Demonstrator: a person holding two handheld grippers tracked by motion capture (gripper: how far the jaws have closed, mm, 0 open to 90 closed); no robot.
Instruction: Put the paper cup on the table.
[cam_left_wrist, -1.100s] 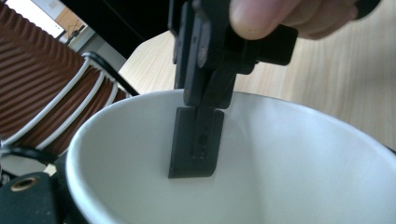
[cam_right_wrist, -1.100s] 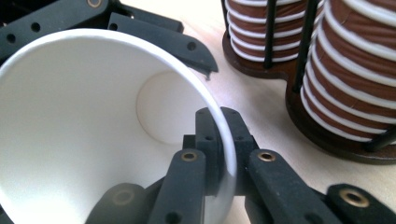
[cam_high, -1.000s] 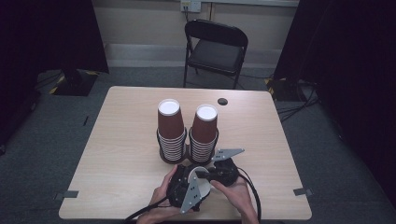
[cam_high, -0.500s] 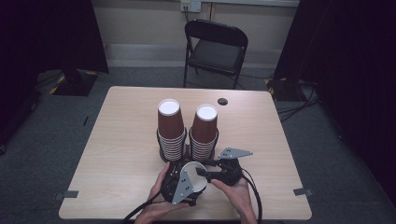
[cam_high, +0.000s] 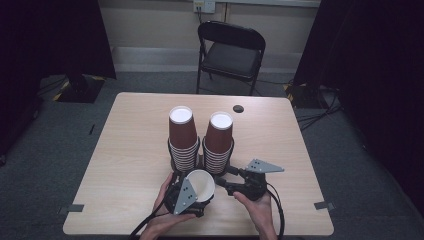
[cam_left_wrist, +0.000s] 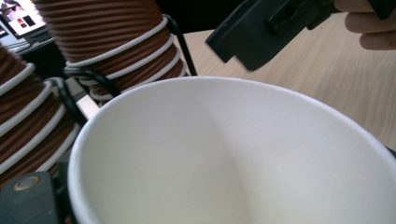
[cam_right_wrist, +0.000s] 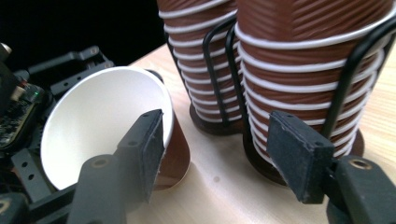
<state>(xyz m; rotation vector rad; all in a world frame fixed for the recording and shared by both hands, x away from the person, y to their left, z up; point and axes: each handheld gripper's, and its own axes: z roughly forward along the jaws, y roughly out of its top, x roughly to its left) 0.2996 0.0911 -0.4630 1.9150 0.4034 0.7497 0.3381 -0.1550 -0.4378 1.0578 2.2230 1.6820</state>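
Between your L gripper (cam_high: 192, 192) jaws: single cup (cam_high: 200, 184), clamped, tilted. R gripper (cam_right_wrist: 215, 154) jaws spread, just right of cup, near stacks (cam_high: 200, 137).

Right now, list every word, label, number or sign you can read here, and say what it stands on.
None can be read.
Paper cups in the two stacks: plain brown ribbed walls, no print.
Loose cup at the left hand-held gripper: plain white inside.
Screen at the left gripper view's top corner: coloured patches, too blurred to read.
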